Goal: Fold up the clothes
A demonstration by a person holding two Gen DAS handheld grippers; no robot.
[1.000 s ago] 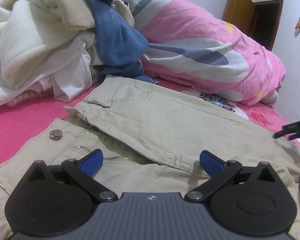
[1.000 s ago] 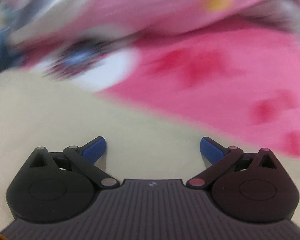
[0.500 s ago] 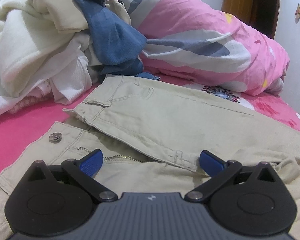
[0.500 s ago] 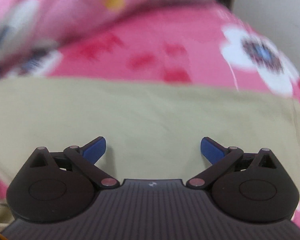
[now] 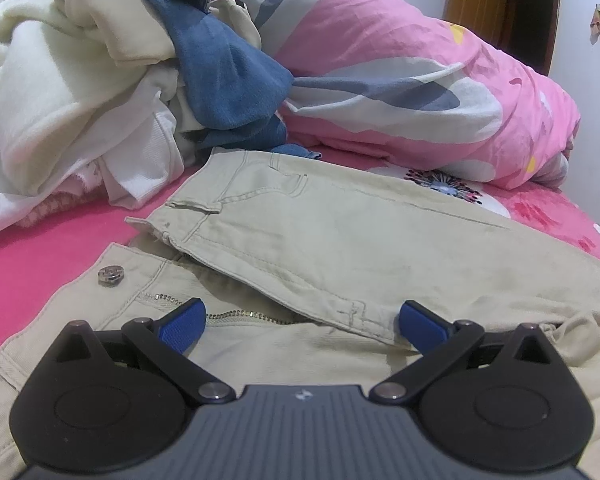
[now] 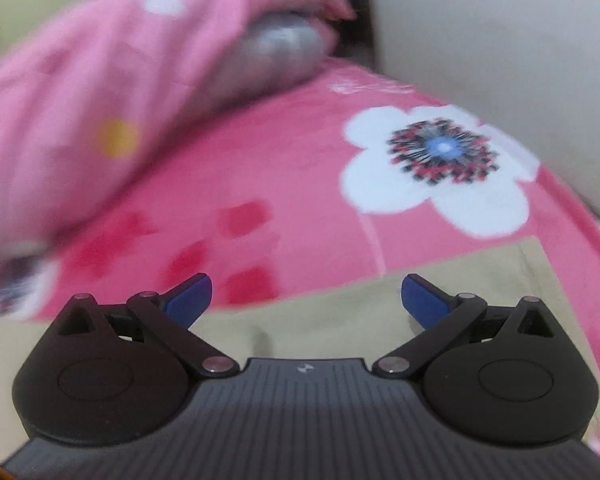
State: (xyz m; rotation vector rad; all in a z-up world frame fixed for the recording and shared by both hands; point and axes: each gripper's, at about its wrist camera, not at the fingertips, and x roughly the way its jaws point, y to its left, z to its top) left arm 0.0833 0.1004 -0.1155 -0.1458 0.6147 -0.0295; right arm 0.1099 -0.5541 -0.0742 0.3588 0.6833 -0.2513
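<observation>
right tongs swing toward the trouser hem

beige trousers (image 5: 340,240) lie flat on the bed (image 6: 300,184); left tongs (image 5: 300,318) wait wide open, empty, over the fly, while right tongs (image 6: 306,294), also open and empty, have travelled down the leg, probably to fold it.

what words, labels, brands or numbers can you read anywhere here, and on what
No readable text in either view.
Small pale emblem on the left tool body: a mark, not letters.
Same emblem on the right tool body.
Round metal button on the beige trousers: any engraving too small to read.
</observation>
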